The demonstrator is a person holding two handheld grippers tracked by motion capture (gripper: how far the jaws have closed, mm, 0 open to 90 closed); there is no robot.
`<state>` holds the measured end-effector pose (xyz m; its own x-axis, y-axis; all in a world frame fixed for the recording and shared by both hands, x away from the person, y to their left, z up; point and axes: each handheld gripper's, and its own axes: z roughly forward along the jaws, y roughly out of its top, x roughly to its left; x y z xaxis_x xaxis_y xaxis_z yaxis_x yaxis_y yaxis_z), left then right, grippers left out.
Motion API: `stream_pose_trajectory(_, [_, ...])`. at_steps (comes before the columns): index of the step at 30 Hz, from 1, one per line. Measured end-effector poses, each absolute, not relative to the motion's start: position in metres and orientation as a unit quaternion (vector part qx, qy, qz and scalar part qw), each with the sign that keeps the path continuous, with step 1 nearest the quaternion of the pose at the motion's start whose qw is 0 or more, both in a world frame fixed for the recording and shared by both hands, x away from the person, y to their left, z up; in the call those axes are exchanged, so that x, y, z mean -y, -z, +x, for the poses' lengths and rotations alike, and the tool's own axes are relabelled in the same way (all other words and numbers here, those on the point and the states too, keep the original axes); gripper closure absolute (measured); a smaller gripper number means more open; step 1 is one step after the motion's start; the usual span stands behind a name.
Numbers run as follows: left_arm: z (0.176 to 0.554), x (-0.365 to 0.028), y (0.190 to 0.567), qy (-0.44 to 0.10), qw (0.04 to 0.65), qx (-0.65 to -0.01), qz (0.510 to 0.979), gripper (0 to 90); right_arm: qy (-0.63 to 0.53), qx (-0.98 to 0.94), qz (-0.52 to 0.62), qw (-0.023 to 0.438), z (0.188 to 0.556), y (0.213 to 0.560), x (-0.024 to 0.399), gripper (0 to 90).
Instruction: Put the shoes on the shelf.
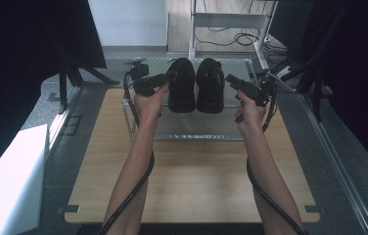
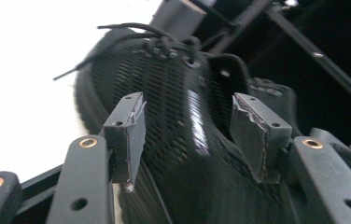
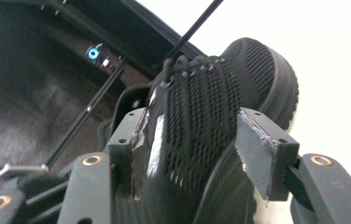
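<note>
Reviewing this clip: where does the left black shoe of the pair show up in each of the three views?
High view: left shoe top centre on the clear rack, beside the right shoe.
Left gripper view: same shoe fills the centre, between the open left gripper jaws.
Right gripper view: I cannot place it; the shoe there is the right one.
Shared landmark: the mesh upper with laces.

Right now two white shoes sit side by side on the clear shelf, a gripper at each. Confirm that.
Not quite: the shoes are black, not white, as the high view shows. The left shoe and right shoe do sit side by side on the clear shelf, with the left gripper and right gripper at them.
</note>
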<state>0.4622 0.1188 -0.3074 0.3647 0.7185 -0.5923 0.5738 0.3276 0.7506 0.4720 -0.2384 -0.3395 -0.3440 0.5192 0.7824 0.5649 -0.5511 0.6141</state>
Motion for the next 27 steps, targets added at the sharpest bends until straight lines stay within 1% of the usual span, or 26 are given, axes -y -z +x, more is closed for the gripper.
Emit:
stream_pose_trajectory(4, [0.447,-0.124,0.313,-0.057,0.614,-0.536,0.577,48.6,0.674,0.492,-0.55,0.017,0.459,0.341,0.243,50.1])
stream_pose_trajectory(9, [0.427,-0.133,0.323,-0.05,0.635,-0.518,0.571,54.0,0.68,0.509,-0.527,0.024,0.441,0.344,0.246,52.3])
stream_pose_trajectory(10, [0.422,-0.135,0.325,-0.051,0.637,-0.515,0.572,55.6,0.68,0.516,-0.52,0.019,0.437,0.346,0.247,53.3])
stream_pose_trajectory(17, [0.386,-0.14,0.344,-0.065,0.639,-0.492,0.588,63.7,0.676,0.55,-0.491,-0.005,0.407,0.358,0.246,65.1])
stream_pose_trajectory(22, [0.368,-0.132,0.359,-0.065,0.631,-0.474,0.61,69.3,0.676,0.568,-0.469,-0.001,0.39,0.373,0.238,73.2])
stream_pose_trajectory(27, [0.359,-0.119,0.374,-0.061,0.625,-0.458,0.629,82.2,0.676,0.58,-0.454,0.014,0.382,0.386,0.226,84.6])
